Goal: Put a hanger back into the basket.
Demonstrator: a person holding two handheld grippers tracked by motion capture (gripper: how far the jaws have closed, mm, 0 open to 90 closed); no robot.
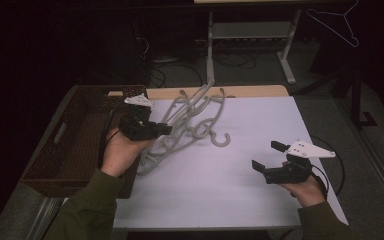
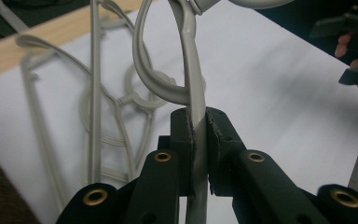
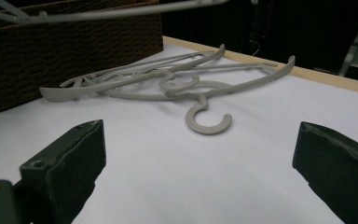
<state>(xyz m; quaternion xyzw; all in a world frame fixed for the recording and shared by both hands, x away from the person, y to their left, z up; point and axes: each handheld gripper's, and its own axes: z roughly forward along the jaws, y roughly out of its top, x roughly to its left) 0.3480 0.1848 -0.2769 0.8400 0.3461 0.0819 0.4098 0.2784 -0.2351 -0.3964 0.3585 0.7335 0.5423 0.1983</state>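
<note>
Held hanger: a grey plastic clothes hanger, its thin bar clamped between the left gripper's 2 black pads; in the left gripper view the bar runs up from the pads, with the curved hook loop just beside it. In the right gripper view a grey bar crosses the top, above the basket.
Left gripper: closed tight on the hanger bar, held in the person's left hand at the left side of the table, just right of the basket.
Hanger pile: several more grey hangers lie tangled on the white sheet, from the far edge toward the middle; 1 hook juts out on the near side of the pile, open end up in the right gripper view.
Right gripper: jaws spread wide with nothing between them, held in the right hand at the near right of the table, well apart from the pile; the jaws point toward the pile.
Table cover: a white sheet over a table with a wooden far edge.
Basket: a dark brown woven basket stands along the left edge of the table, touching the sheet's left side.
</note>
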